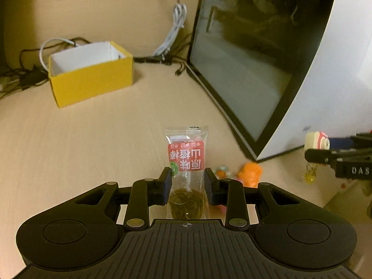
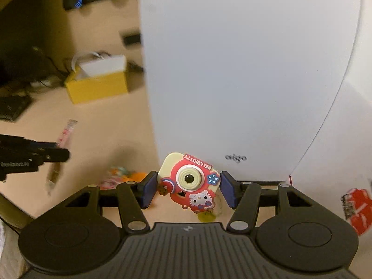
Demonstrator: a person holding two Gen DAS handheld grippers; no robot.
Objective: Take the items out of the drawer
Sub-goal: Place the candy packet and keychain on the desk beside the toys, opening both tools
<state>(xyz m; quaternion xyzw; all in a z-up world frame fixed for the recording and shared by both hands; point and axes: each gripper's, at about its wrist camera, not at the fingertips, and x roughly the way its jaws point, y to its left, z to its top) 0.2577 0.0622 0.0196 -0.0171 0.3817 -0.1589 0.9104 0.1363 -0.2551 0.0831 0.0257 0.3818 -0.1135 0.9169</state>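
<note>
Both items lifted clear, carry step judged in hand. Left gripper (image 1: 187, 186) clenched on snack packet (image 1: 187, 162), above the table (image 1: 93, 139). Right gripper (image 2: 187, 191) grasping toy camera (image 2: 189, 182) before white case (image 2: 244, 69). Next: lower onto table, perhaps yellow box (image 1: 90, 79), then release.

A pale wood-grain table (image 1: 81, 139) carried an open yellow box (image 1: 91, 81) with tangled cables (image 1: 172, 30) behind it. A white computer case (image 1: 337, 69) stood on it too, with small orange toys (image 1: 250, 174) just beside its corner.
</note>
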